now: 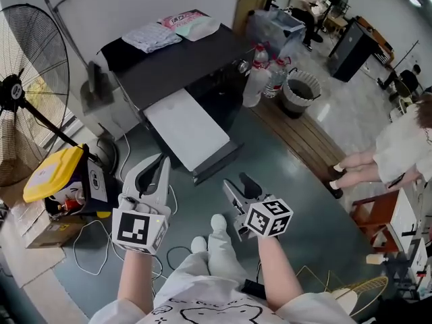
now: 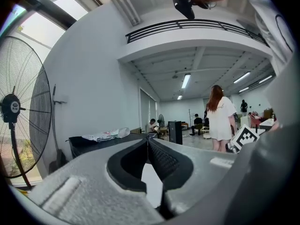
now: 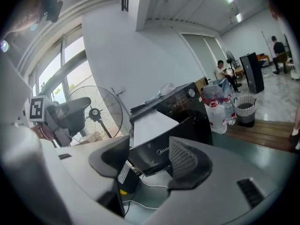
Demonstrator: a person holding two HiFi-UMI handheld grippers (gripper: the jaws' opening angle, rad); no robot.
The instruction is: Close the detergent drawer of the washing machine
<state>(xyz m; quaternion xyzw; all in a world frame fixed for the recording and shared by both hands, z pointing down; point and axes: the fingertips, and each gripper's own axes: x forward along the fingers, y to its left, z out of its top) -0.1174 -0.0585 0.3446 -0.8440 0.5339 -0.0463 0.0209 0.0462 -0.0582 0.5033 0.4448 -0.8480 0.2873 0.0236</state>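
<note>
The washer [image 1: 182,66] stands on the floor ahead. Its drawer [image 1: 190,132] juts out toward the person, white top up and dark front edge nearest. Neither hand-held gripper appears to touch it. The left hand-held gripper [image 1: 159,162] has its jaws together with nothing between them. The right hand-held gripper [image 1: 236,179] has its jaws apart and empty; the drawer's dark front shows through the gap but lies well off.

The step in hand looks like the approach. To do it well, bring 1 gripper square to the middle of the front edge and set a flat jaw face against it. Then push straight along the drawer's travel until the front sits flush. A push at 1 corner could skew the drawer and jam it. The closed left gripper would serve as a blunt pusher.

The brand mark [image 3: 161,151] on the dark front reads "Midea" in pale letters. A pink packet [image 1: 192,20] on the washer carries print too small to read.
</note>
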